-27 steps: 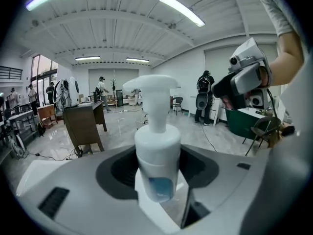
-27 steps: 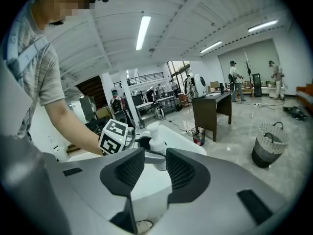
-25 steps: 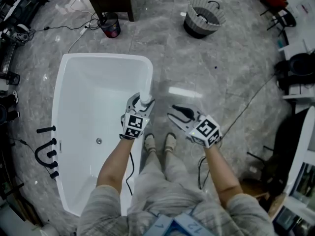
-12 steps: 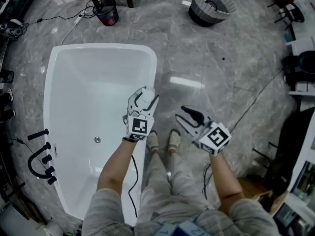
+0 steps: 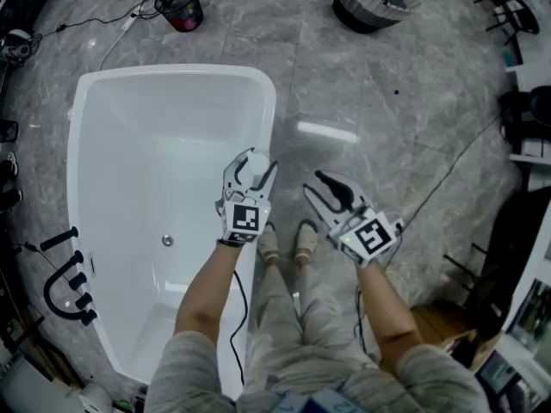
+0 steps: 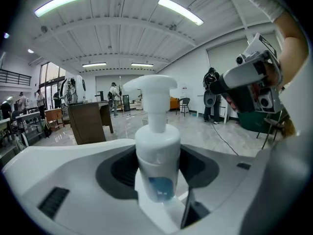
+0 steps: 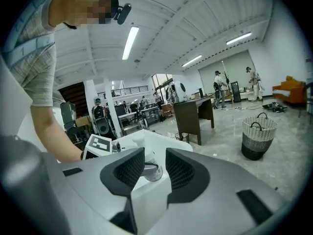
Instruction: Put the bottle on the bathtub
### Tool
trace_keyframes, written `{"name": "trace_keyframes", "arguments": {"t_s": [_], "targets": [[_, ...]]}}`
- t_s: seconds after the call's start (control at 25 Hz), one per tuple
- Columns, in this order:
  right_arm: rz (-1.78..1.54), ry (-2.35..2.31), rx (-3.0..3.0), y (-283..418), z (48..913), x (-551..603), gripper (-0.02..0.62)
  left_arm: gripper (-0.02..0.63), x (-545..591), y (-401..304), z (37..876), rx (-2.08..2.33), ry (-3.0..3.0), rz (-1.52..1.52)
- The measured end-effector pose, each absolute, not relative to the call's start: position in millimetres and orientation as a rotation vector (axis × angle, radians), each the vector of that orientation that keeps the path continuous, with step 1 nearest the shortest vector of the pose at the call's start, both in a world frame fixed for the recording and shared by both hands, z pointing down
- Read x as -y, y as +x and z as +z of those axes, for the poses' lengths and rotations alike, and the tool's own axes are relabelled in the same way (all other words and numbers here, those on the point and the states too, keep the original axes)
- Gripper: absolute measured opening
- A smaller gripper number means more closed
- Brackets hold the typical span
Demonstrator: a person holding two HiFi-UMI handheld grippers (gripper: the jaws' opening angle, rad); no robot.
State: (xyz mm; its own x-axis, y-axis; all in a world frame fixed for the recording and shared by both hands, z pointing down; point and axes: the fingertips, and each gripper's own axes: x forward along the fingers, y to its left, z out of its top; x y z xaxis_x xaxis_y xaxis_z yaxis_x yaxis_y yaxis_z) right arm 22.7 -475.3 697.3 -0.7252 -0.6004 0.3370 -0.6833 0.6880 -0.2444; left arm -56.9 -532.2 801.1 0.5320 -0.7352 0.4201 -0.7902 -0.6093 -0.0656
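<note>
Left gripper (image 5: 251, 169) clamps the pump bottle (image 6: 157, 151), seemingly above the bathtub (image 5: 172, 70) rim.

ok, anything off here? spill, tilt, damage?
Nothing stands out. The left tongs grip the pump bottle upright at the bathtub rim, and no spill or damage shows. The right tongs are open and empty.
</note>
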Motion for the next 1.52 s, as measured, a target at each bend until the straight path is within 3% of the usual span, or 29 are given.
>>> {"name": "trace_keyframes", "arguments": {"t_s": [1.52], "targets": [[0.539, 1.054, 2.671, 4.9, 699.9, 484.0, 0.117, 0.256, 542.9, -52.7, 802.2, 1.246, 2.641, 0.547]]}}
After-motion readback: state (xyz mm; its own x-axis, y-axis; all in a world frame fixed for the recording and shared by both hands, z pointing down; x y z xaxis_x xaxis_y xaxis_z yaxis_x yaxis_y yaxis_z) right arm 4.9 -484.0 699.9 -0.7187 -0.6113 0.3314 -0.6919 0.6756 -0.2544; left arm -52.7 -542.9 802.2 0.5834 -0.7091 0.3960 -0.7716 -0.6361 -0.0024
